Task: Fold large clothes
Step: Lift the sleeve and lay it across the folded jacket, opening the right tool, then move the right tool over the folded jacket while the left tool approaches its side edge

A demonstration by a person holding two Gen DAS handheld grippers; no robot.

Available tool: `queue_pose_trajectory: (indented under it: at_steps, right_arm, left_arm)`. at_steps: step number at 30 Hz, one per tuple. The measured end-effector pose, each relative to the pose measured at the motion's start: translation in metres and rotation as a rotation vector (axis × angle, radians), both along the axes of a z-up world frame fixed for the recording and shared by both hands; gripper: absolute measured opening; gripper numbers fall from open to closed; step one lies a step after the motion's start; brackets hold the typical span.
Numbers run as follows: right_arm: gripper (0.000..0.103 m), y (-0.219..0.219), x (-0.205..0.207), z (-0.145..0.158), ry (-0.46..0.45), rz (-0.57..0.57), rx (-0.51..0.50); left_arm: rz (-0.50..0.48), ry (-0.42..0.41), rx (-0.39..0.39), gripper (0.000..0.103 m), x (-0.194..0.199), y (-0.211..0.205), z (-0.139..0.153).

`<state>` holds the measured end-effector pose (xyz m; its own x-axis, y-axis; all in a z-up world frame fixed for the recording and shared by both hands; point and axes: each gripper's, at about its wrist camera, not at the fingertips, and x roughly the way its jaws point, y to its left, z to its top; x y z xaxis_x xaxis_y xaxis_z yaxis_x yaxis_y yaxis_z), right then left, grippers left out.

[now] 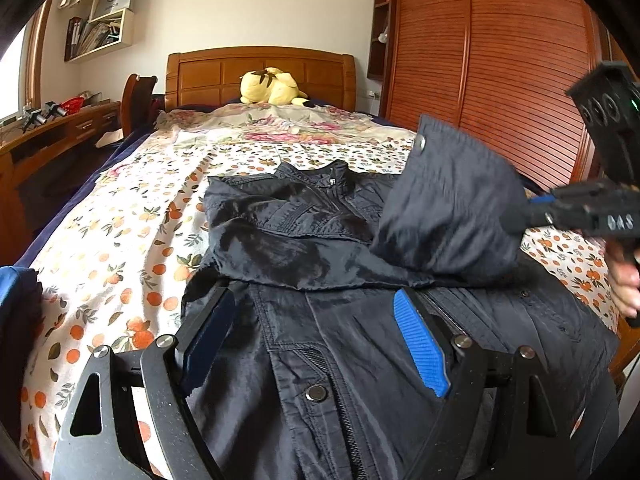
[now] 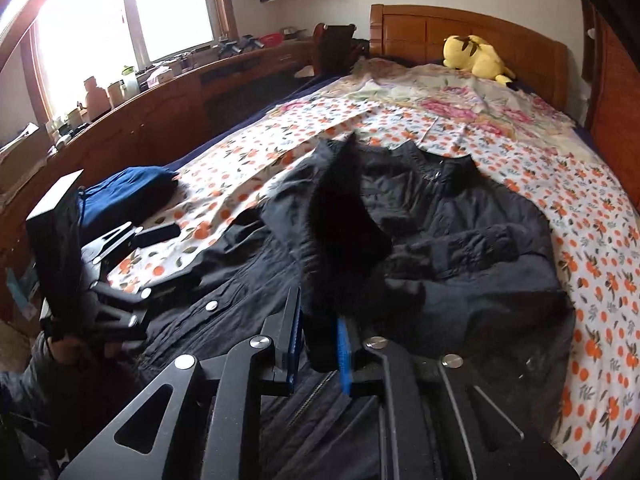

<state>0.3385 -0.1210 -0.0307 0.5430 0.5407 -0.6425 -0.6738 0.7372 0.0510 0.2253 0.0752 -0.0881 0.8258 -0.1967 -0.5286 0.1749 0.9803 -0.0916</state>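
Observation:
A dark navy jacket (image 1: 320, 264) lies spread on the bed, collar toward the headboard; it also shows in the right wrist view (image 2: 460, 248). My left gripper (image 1: 316, 320) is open, its blue-padded fingers (image 1: 420, 344) wide apart just above the jacket's lower front. My right gripper (image 2: 318, 344) is shut on the jacket's sleeve cuff (image 2: 344, 220) and holds it lifted over the jacket's chest. In the left wrist view the right gripper (image 1: 524, 212) comes in from the right with the raised sleeve (image 1: 448, 200).
The bed has a floral and orange-print sheet (image 1: 120, 248). A yellow plush toy (image 1: 272, 86) lies by the wooden headboard (image 1: 260, 68). A blue garment (image 2: 128, 192) lies at the bed's left side. A wooden desk (image 2: 168, 100) runs along the left; a wardrobe (image 1: 500, 60) stands right.

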Motion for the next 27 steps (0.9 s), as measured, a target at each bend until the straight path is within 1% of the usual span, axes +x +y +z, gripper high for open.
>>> queue_pose_trajectory:
  at_steps: [4, 5, 7, 8, 11, 14, 17, 20, 24, 27]
  right_arm:
    - [0.026, -0.004, -0.003, -0.005, 0.024, 0.048, 0.015]
    - [0.027, -0.005, -0.003, -0.006, 0.016, 0.051, 0.005]
    - [0.028, -0.009, -0.003, -0.007, -0.037, 0.023, -0.029]
    - [0.029, -0.011, 0.0, -0.005, -0.046, 0.017, -0.035]
    - [0.029, -0.011, 0.015, -0.01, -0.068, -0.019, -0.075]
    - [0.029, -0.002, 0.034, -0.018, -0.058, -0.031, -0.085]
    - [0.029, 0.016, 0.047, -0.035, -0.038, -0.028, -0.093]
    - [0.029, 0.039, 0.056, -0.059, -0.007, -0.013, -0.108]
    - [0.029, 0.051, 0.061, -0.078, -0.017, -0.032, -0.133]
    - [0.029, 0.054, 0.069, -0.093, 0.044, -0.05, -0.165]
  left_arm:
    - [0.013, 0.003, -0.005, 0.082, 0.001, 0.006, 0.0]
    - [0.018, 0.005, -0.005, 0.082, 0.002, 0.007, 0.0]
    - [0.022, 0.006, -0.006, 0.082, 0.002, 0.009, 0.001]
    - [0.025, 0.005, -0.007, 0.082, 0.002, 0.01, 0.001]
    - [0.031, 0.001, -0.012, 0.082, 0.001, 0.013, 0.002]
    - [0.036, 0.003, -0.011, 0.082, 0.002, 0.015, 0.001]
    - [0.041, 0.007, -0.011, 0.082, 0.002, 0.019, 0.0]
    - [0.048, 0.009, -0.013, 0.082, 0.001, 0.023, 0.0]
    - [0.055, 0.009, -0.016, 0.082, 0.0, 0.028, 0.0]
    - [0.059, 0.011, -0.017, 0.082, -0.001, 0.032, -0.001]
